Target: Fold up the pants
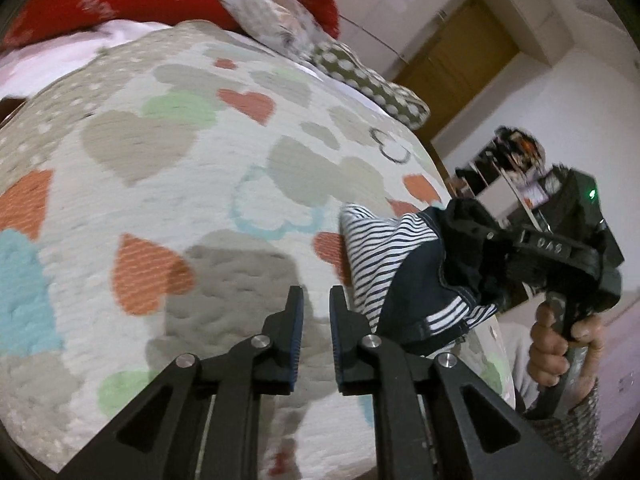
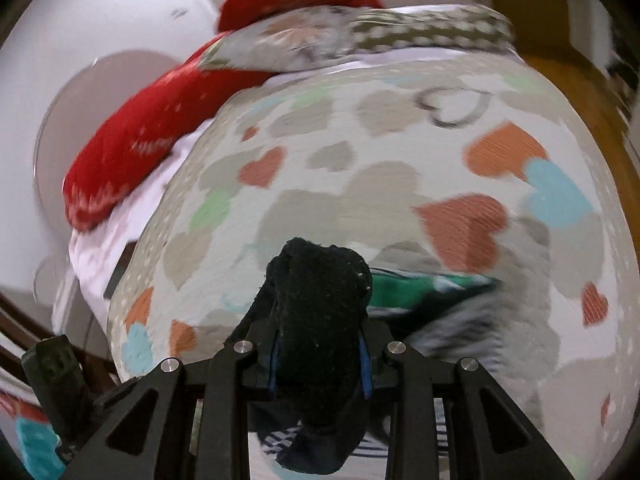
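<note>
Striped navy pants (image 1: 404,268) hang bunched over the bed (image 1: 168,168) edge, pinched in the right gripper (image 2: 320,364), while the left gripper (image 1: 316,300) sits nearly closed and empty beside them: pickup stage, next it needs a second grip to spread them flat.

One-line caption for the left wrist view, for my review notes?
Right gripper lifts the striped navy pants off the heart-patterned bedspread; the left gripper, nearly closed, holds nothing.

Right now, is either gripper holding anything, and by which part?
The right gripper is clamped on a bunched dark edge of the pants. The left gripper holds nothing; its fingers are nearly closed.
</note>
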### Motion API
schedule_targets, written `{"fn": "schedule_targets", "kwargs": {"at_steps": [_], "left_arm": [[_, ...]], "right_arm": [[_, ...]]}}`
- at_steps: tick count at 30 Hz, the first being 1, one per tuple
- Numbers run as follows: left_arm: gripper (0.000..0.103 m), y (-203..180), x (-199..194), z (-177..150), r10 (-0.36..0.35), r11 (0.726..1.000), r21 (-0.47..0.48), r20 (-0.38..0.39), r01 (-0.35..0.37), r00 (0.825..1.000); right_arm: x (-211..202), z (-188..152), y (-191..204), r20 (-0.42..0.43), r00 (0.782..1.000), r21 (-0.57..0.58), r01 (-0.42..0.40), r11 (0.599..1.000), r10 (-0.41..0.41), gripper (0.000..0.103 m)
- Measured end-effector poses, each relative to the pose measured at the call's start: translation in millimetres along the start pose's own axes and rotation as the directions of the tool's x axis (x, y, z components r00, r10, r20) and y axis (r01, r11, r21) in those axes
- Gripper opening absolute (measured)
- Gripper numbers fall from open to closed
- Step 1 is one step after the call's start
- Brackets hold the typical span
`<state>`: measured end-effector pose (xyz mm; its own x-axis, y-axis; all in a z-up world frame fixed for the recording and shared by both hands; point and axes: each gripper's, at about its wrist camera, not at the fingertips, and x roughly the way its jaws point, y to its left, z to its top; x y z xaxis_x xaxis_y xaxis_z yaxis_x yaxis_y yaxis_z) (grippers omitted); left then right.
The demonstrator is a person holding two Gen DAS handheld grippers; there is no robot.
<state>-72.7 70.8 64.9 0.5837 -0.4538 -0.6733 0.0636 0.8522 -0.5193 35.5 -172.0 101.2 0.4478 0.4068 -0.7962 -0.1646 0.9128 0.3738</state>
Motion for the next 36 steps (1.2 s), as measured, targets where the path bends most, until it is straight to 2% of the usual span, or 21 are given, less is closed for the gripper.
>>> {"fn": "schedule_targets", "kwargs": {"at_steps": [3, 7, 10, 12, 14, 17, 18, 20, 22, 25, 27, 29, 32, 34, 36], "left_arm": [[0.027, -19, 12, 2, 0.002, 0.999, 0.037, -0.026, -0.001, 1.000], [0.027, -46, 25, 6, 0.004, 0.995, 0.102, -0.052, 0.002, 0.999], [0.028, -64, 37, 9, 0.006, 0.990, 0.140, -0.065, 0.003, 0.998], [0.028, -74, 48, 8, 0.017, 0.987, 0.163, -0.079, -0.004, 0.997], [0.028, -82, 54, 5, 0.016, 0.985, 0.174, -0.096, 0.001, 0.995], [0.028, -94, 57, 2, 0.012, 0.982, 0.190, -0.108, 0.009, 0.994], [0.028, -97, 57, 2, 0.014, 0.980, 0.199, -0.106, 0.008, 0.994], [0.029, -106, 58, 5, 0.019, 0.974, 0.228, -0.090, 0.002, 0.996], [0.029, -112, 67, 6, 0.036, 0.966, 0.260, -0.089, -0.011, 0.995], [0.029, -114, 90, -1, 0.064, 0.963, 0.270, -0.143, -0.023, 0.988], [0.034, -112, 105, -10, 0.087, 0.958, 0.284, -0.170, -0.036, 0.982], [0.038, -109, 112, -16, 0.118, 0.954, 0.292, -0.167, -0.065, 0.979], [0.038, -110, 102, -10, 0.084, 0.960, 0.277, -0.184, -0.030, 0.979], [0.038, -111, 87, 0, 0.033, 0.968, 0.252, -0.161, 0.008, 0.986], [0.040, -113, 78, 14, 0.015, 0.972, 0.234, -0.124, 0.015, 0.992]], "right_arm": [[-5, -12, -40, 0.026, 0.999, 0.068, 0.019, 0.997, -0.021, 0.035], [-19, -25, -79, 0.068, 0.988, 0.123, 0.128, 0.984, -0.137, 0.050], [-41, -30, -102, 0.138, 0.979, 0.198, 0.121, 0.973, -0.150, 0.053], [-51, -29, -105, 0.172, 0.979, 0.206, 0.076, 0.976, -0.113, 0.053], [-47, -29, -104, 0.156, 0.986, 0.197, 0.028, 0.980, -0.059, 0.059], [-32, -33, -96, 0.125, 0.991, 0.185, 0.028, 0.982, -0.052, 0.060], [-25, -35, -92, 0.106, 0.992, 0.163, 0.048, 0.985, -0.065, 0.059], [-15, -42, -84, 0.079, 0.994, 0.104, 0.073, 0.992, -0.081, 0.015], [-16, -49, -87, 0.076, 0.989, 0.099, 0.116, 0.988, -0.124, 0.015], [-13, -56, -98, 0.054, 0.984, 0.125, 0.162, 0.979, -0.170, 0.014], [-10, -60, -105, 0.038, 0.977, 0.131, 0.203, 0.970, -0.209, 0.015], [-11, -61, -110, 0.031, 0.967, 0.131, 0.248, 0.960, -0.254, 0.024], [-30, -58, -113, 0.079, 0.973, 0.181, 0.200, 0.963, -0.217, 0.024], [-51, -54, -110, 0.176, 0.966, 0.201, 0.156, 0.967, -0.192, 0.024], [-67, -49, -103, 0.258, 0.960, 0.187, 0.062, 0.980, -0.110, 0.024]]}}
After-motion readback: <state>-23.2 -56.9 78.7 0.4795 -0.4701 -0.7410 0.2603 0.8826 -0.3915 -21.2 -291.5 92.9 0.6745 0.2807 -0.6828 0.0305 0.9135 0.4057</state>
